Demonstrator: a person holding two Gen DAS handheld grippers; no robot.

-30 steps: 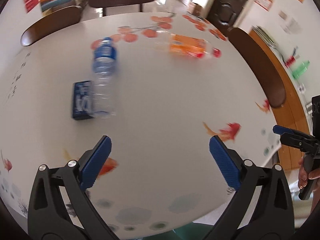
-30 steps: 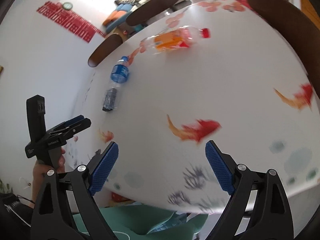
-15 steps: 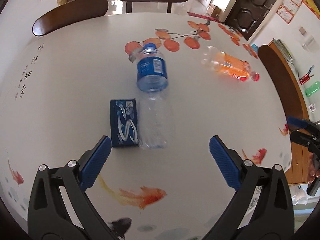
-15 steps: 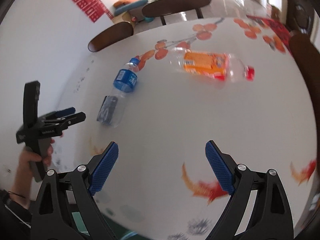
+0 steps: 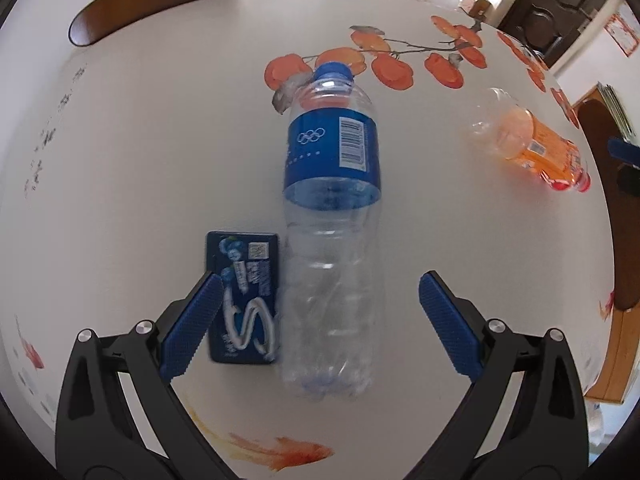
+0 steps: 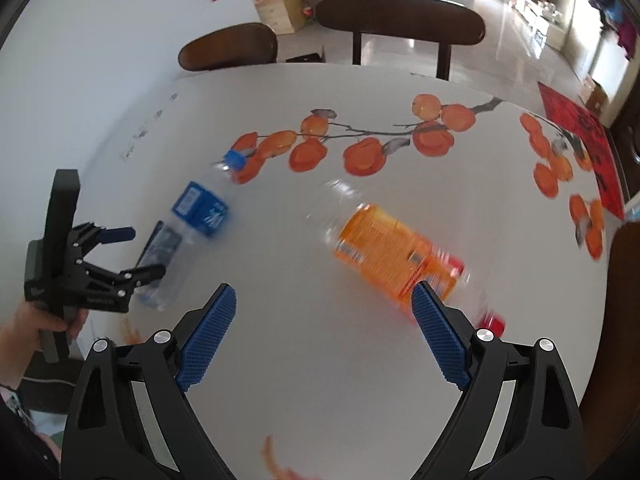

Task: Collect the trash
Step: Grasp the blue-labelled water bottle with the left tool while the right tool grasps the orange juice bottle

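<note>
My left gripper (image 5: 316, 320) has its fingers spread wide over the water bottle (image 5: 332, 216), which lies empty on the desk (image 5: 140, 160). I should close on its body only, not the blue packet (image 5: 242, 296) touching it. Right gripper (image 6: 320, 332) hangs released near the orange bottle (image 6: 396, 256), also seemingly empty.

The left gripper (image 5: 320, 328) moved in over the water bottle (image 5: 332, 236), straddling its base; the right gripper (image 6: 324, 336) closed on the orange bottle (image 6: 396, 256).
</note>
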